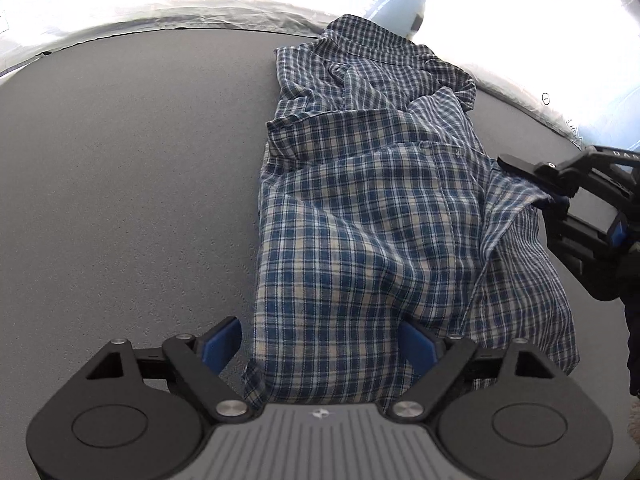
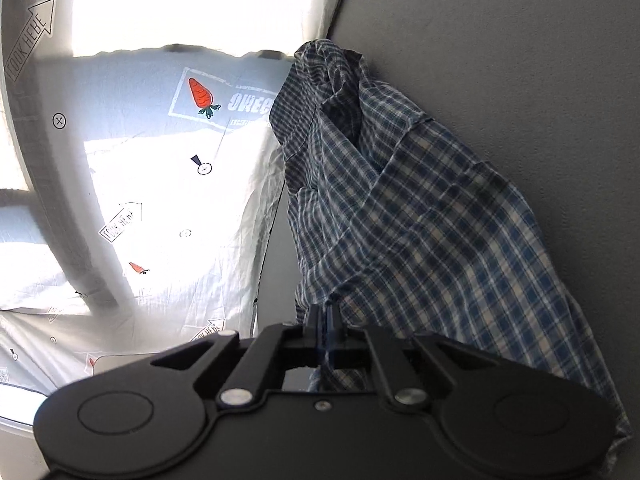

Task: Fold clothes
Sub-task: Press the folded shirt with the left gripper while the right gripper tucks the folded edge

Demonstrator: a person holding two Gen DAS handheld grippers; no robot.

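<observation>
Blue-and-cream plaid shirt point(image 1: 360, 208) lies rumpled on a grey tabletop point(image 1: 128, 184), lengthwise away from the left wrist camera, collar end bunched at the far edge of the tabletop, hem end nearest the camera. Right side of the shirt is partly lifted and folded inward, forming a loose flap.

Left tongs point(image 1: 320, 344) point steeply down over the near hem. Jaws wide apart, blue pads point(image 1: 224, 344) visible on both sides; shirt fabric sits between them, but the pads are not pressing on it. The right-hand pad is partly covered by cloth.

Right tongs point(image 1: 552, 196) come in from the right edge of the left wrist view, pinching the shirt's right edge. In the right wrist view the right tongs point(image 2: 326, 320) are clamped together on a thin fold of the plaid shirt point(image 2: 420, 216), cloth passing between the jaws and hanging below them. From the pinch point the shirt drapes away to the right and up toward the bunched collar end.

Beyond the tabletop point(image 2: 500, 60) lies a white sheet point(image 2: 168, 200) printed with orange carrots point(image 2: 200, 94), arrow labels and small round marks, strongly overexposed by light. Same sheet point(image 1: 500, 20) shows along the top of the left wrist view.
</observation>
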